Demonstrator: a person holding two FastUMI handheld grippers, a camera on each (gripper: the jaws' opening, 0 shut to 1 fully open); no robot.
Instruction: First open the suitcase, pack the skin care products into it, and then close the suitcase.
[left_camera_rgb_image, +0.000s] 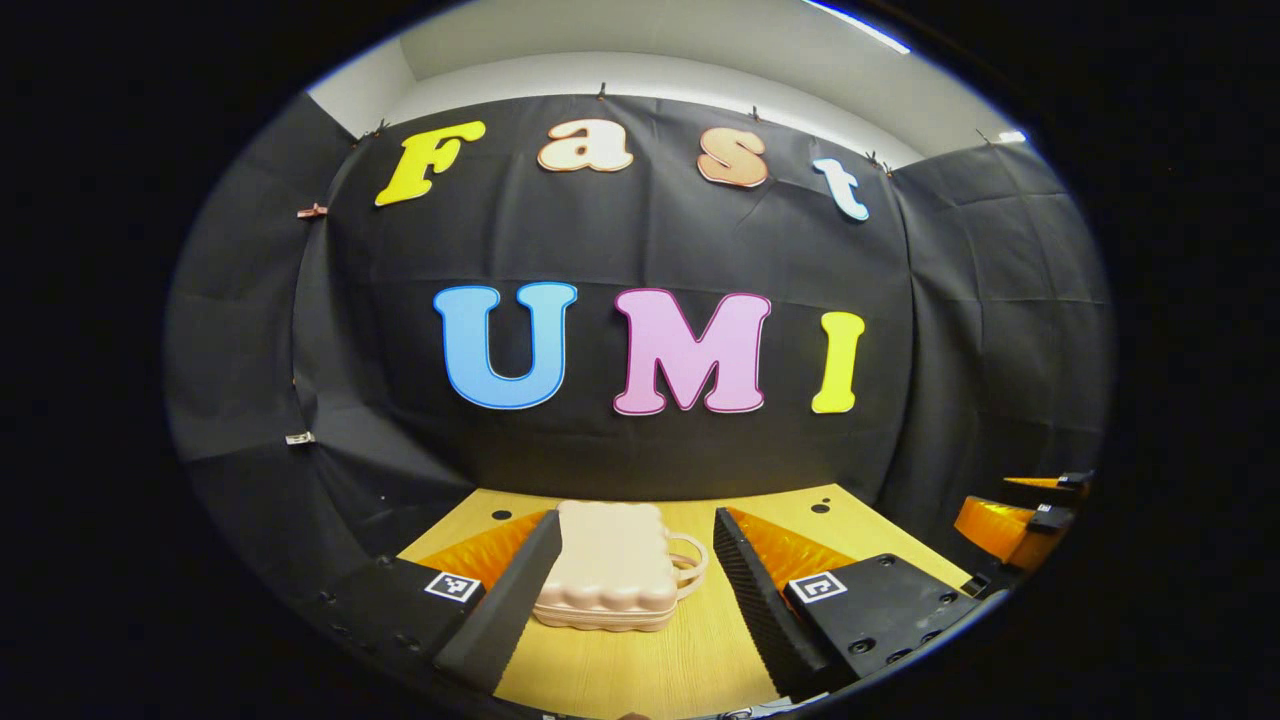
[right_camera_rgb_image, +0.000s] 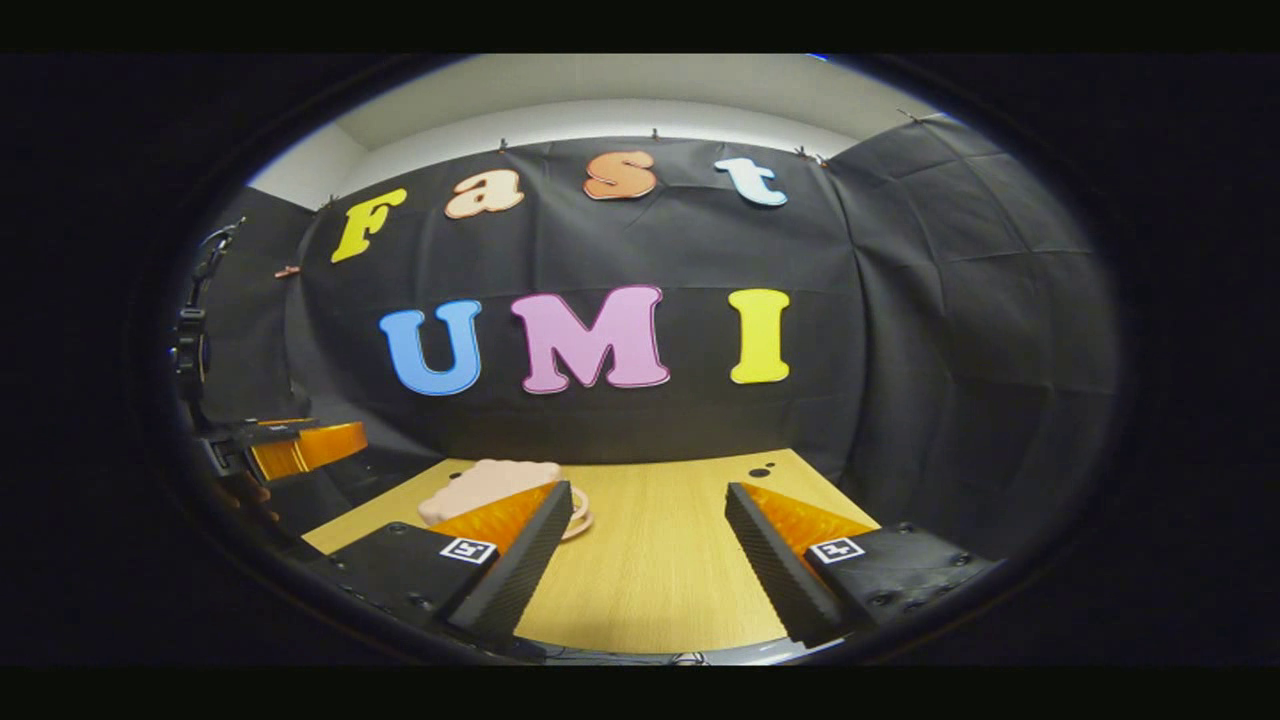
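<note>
The small pink suitcase lies flat and closed on the wooden table, its loop handle pointing to the side away from the left gripper's left finger; in the left gripper view the case sits between the fingers of the left gripper, towards its left finger, which overlaps the case's near edge in the picture, though whether it touches I cannot tell. Those fingers are spread wide and pinch nothing; the right gripper likewise has its fingers spread over bare tabletop, with the suitcase beyond its left finger and partly hidden by it. In the right gripper view the left gripper appears off past the suitcase, above the table's edge.

As for progress, I judge the task barely begun: the lid is still down, so opening is the first step left; packing and closing follow. No skin care products can be made out near the suitcase.
</note>
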